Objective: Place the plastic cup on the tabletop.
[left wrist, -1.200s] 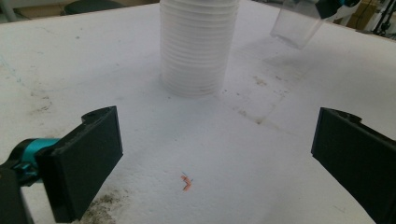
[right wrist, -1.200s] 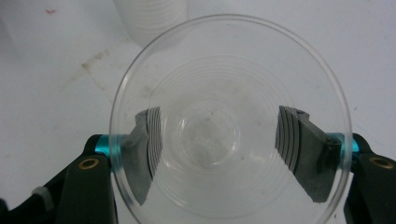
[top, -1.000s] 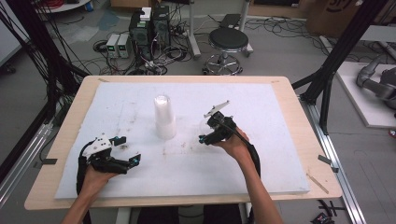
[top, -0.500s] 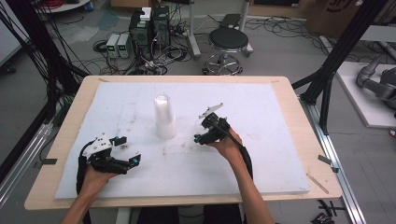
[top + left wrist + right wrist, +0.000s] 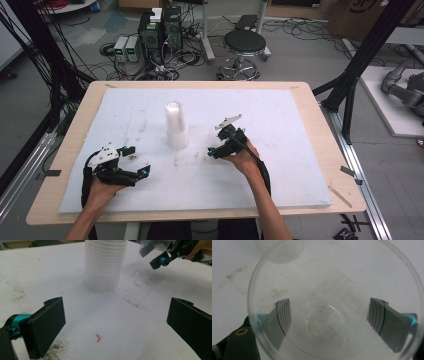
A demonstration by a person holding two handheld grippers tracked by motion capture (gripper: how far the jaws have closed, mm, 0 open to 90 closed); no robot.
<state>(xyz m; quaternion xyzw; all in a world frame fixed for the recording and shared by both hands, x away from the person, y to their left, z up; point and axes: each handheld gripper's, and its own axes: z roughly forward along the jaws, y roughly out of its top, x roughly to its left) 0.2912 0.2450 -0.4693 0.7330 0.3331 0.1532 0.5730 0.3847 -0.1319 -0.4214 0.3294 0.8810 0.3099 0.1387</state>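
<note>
Clear plastic cup [image 5: 322, 315] sits clamped between the right gripper [image 5: 226, 142] fingers, at 3 o'clock from the cup stack [image 5: 176, 125] (inverted, mid-worktop). Left gripper [image 5: 131, 161] fingers gape empty.

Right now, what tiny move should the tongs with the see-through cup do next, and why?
Probably lower it onto the white mat and let go. The right tongs hold one clear cup, already apart from the stack of cups; the left tongs rest open.
</note>
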